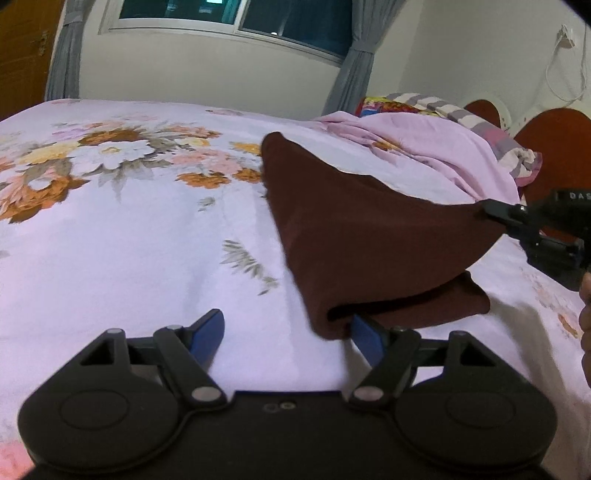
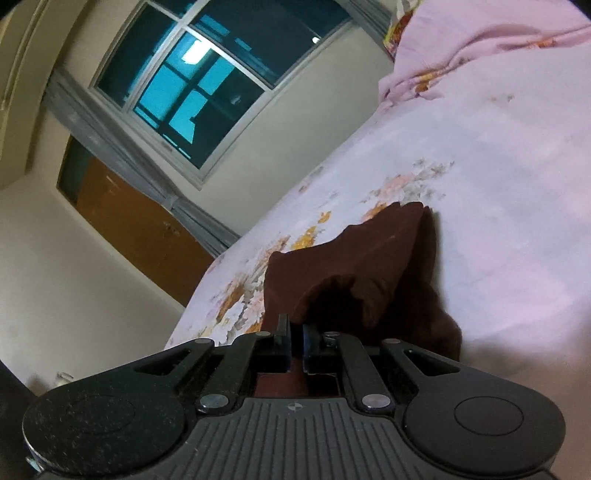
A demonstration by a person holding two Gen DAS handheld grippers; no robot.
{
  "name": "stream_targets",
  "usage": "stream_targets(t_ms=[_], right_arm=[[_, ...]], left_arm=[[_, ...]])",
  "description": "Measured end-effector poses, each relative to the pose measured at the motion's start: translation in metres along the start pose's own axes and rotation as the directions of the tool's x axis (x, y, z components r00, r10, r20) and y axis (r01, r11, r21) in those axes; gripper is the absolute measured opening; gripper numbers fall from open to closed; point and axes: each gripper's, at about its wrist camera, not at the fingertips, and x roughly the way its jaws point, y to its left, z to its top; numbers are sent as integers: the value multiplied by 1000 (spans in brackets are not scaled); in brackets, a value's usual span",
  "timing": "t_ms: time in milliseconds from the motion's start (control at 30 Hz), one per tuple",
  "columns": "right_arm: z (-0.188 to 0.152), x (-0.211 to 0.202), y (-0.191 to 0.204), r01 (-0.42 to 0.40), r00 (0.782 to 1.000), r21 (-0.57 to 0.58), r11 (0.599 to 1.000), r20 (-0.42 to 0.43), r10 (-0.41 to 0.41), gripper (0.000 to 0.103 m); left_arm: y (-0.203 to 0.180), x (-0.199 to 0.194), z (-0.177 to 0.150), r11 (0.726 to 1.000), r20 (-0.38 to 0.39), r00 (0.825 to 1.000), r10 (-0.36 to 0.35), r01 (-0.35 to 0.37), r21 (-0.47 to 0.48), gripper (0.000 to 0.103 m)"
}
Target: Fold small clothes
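A dark maroon garment [image 1: 362, 236] lies on the floral bed sheet [image 1: 129, 229], one corner lifted off the bed. My left gripper [image 1: 288, 332] is open and empty; its right blue finger [image 1: 365, 338] sits at the garment's near corner, partly under the cloth. My right gripper [image 2: 295, 343] is shut on the maroon garment [image 2: 351, 273] and holds its corner raised. It also shows in the left wrist view [image 1: 495, 212], pinching the garment's right corner above the bed.
A crumpled pink floral blanket [image 1: 424, 147] and striped pillows [image 1: 480, 122] lie at the bed's far right by a reddish headboard [image 1: 554, 140]. A window [image 1: 236, 18] with grey curtains is behind. A wooden door [image 2: 140, 229] stands beyond the bed.
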Motion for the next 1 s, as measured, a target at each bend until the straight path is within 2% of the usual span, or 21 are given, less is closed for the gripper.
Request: stream_targets(t_ms=[100, 167, 200, 267, 333, 400, 467, 567, 600, 667, 700, 767, 800, 833, 900, 1000], right_arm=[[-5, 2, -26, 43, 999, 60, 997, -35, -41, 5], [-14, 6, -46, 125, 991, 68, 990, -64, -121, 5], [-20, 11, -61, 155, 984, 99, 983, -101, -146, 5], [-22, 9, -78, 112, 991, 176, 978, -88, -98, 5], [-18, 5, -74, 105, 994, 164, 981, -61, -96, 6], [-15, 10, -72, 81, 994, 179, 981, -83, -67, 18], [-11, 13, -67, 91, 995, 166, 982, -50, -84, 19], [-7, 16, -74, 10, 999, 250, 968, -41, 1, 23], [-5, 20, -77, 9, 998, 271, 963, -58, 7, 29], [-2, 21, -80, 19, 999, 285, 958, -54, -4, 32], [-1, 21, -83, 2, 998, 307, 952, -55, 16, 35], [-1, 18, -80, 25, 999, 269, 963, -53, -12, 33], [-2, 19, -76, 75, 996, 225, 971, -70, -61, 17], [-4, 16, -74, 127, 989, 211, 969, -101, -107, 11], [0, 9, -73, 130, 989, 204, 970, -95, -113, 12], [10, -20, -51, 201, 977, 58, 978, 56, -204, 13]], left_arm=[[-10, 12, 6, 999, 10, 1000, 27, -28, 35, 76], [-11, 23, 9, 993, -1, 995, 103, -103, 50, 75], [-8, 26, 11, 994, -10, 995, 104, -103, 31, 77], [-3, 22, 11, 996, -3, 996, 94, -94, -3, 76], [-1, 19, 10, 997, -11, 997, 77, -77, 9, 76], [3, 14, 9, 999, -15, 999, 36, -36, 5, 76], [10, 5, 7, 1000, -12, 1000, -8, 8, -21, 76], [24, -6, 1, 995, -3, 998, -55, 55, -81, 76], [26, -7, 2, 995, -1, 998, -56, 55, -83, 76], [27, -6, 5, 996, -8, 999, -49, 48, -80, 76], [27, -7, 6, 996, -4, 999, -36, 36, -77, 76], [29, -7, 8, 997, -4, 999, -32, 32, -71, 76], [31, -6, 10, 997, -2, 1000, -25, 24, -74, 76], [33, -5, 13, 997, 1, 1000, -15, 15, -78, 76], [38, 1, 29, 996, 18, 1000, 7, -6, -84, 75], [40, 14, 58, 998, 55, 999, 2, 2, -70, 75]])
